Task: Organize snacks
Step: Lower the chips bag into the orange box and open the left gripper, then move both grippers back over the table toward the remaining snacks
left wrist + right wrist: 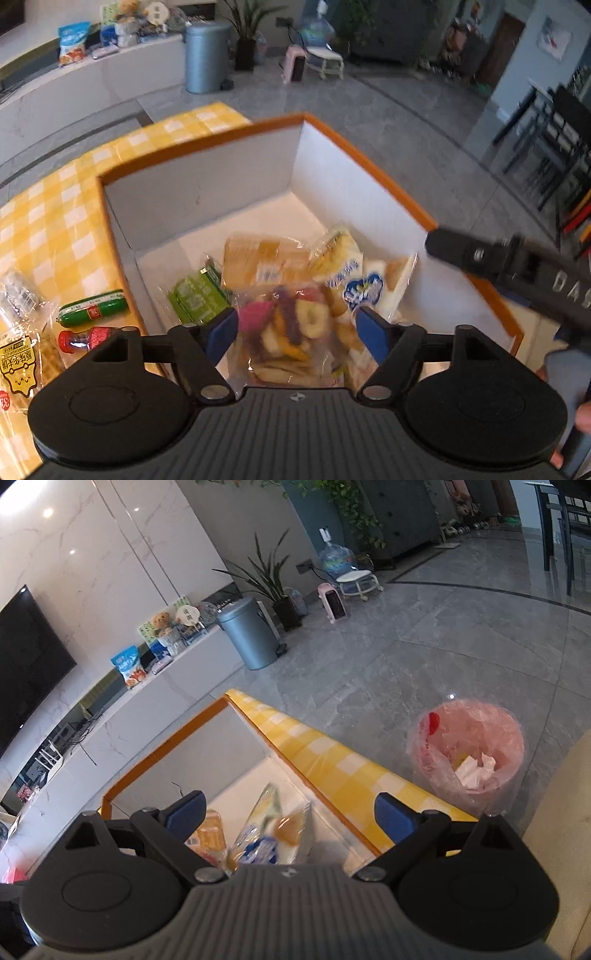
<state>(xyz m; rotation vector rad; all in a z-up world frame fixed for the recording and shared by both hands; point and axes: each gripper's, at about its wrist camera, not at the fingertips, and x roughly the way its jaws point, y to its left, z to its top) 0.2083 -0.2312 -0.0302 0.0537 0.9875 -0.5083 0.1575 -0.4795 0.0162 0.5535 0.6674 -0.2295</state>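
An orange-rimmed cardboard box (207,147) stands on the yellow check tablecloth (55,221). Inside lie a clear bag of dried fruit chips (295,332), a green packet (195,299), an orange bread packet (258,258) and a white-and-blue packet (354,280). My left gripper (295,314) hangs open over the box, its blue pads standing clear of the fruit bag on either side. My right gripper (290,799) is open wide above the box's right side (162,749), holding nothing; its black finger (480,258) shows at the right of the left wrist view.
Left of the box on the cloth lie a green sausage (92,308), a red sausage (88,338), a yellow waffle packet (18,365) and a clear packet (18,295). A pink waste bin (476,753) stands on the floor beyond the table edge (332,760); a grey bin (247,635) is farther off.
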